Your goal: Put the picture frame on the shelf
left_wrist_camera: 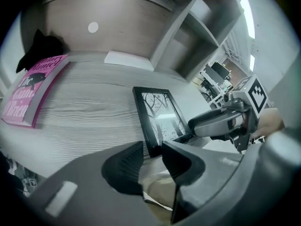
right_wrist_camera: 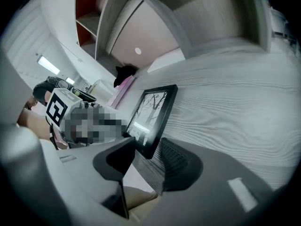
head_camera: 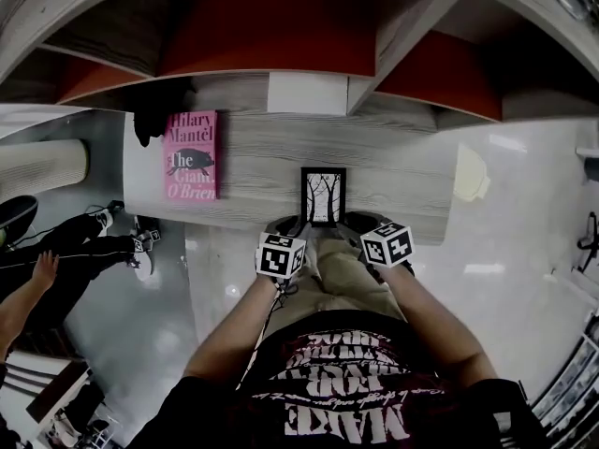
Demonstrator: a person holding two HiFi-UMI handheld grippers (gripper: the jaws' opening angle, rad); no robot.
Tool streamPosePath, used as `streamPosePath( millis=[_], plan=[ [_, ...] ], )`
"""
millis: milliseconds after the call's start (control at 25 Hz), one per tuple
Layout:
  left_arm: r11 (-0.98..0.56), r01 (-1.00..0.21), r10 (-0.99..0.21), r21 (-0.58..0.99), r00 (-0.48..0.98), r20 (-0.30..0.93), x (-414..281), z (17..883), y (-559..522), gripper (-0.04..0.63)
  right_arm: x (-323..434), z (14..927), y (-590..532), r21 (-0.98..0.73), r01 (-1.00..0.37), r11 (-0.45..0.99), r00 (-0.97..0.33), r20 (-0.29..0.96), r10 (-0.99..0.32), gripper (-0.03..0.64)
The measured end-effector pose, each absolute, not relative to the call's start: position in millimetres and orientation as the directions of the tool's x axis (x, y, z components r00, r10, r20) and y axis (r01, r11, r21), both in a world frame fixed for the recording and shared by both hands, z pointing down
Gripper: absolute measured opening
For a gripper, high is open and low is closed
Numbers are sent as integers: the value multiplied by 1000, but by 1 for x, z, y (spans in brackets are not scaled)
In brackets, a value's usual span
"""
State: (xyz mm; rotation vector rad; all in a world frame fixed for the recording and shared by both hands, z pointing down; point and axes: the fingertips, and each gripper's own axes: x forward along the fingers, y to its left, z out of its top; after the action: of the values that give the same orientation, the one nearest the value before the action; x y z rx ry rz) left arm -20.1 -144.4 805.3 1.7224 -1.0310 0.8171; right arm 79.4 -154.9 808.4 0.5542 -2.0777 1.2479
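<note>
Head view showed the picture frame [head_camera: 323,196] on the shelf's wood-grain board [head_camera: 253,166], just ahead of both tools. The left gripper [left_wrist_camera: 153,149] and right gripper [right_wrist_camera: 146,147] each pinched one of its near corners. That fitted either a frame being set down, with only release left, or one gripped for lifting into a compartment beyond.

Shiny pale floor [head_camera: 524,279], ceiling strip lt [left_wrist_camera: 248,12]

Picture frame [head_camera: 323,196] at shelf [head_camera: 402,171] front edge; book [head_camera: 191,155] on shelf, left.
</note>
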Motion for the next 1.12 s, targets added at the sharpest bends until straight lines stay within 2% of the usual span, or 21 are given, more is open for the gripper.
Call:
streamPosePath(
  millis=[80,200,440,640,880,1120],
  plan=[
    [-192,-900,-276,392,433,858,-19,808,-146,128,78,813,-157,-620,-644,447,-704,710,-29,200],
    [-187,-897,-273,401,439,856,-17,809,-149,137,79,816,-160,-630,-644,435,-709,704,-31,157],
    [-175,-896,-273,408,443,854,-11,809,-152,106,76,816,-161,-634,-658,407,-705,709,-34,173],
    [-143,-911,-267,387,413,871,-11,810,-151,98,79,820,-162,-598,-677,430,-674,738,-36,127],
    [-175,-920,-298,350,388,872,-5,790,-157,98,82,812,-162,-584,-670,459,-666,745,-23,146],
    [-185,-926,-355,329,376,856,-9,760,-172,98,78,782,-178,-580,-654,486,-691,719,-72,149]
  ],
)
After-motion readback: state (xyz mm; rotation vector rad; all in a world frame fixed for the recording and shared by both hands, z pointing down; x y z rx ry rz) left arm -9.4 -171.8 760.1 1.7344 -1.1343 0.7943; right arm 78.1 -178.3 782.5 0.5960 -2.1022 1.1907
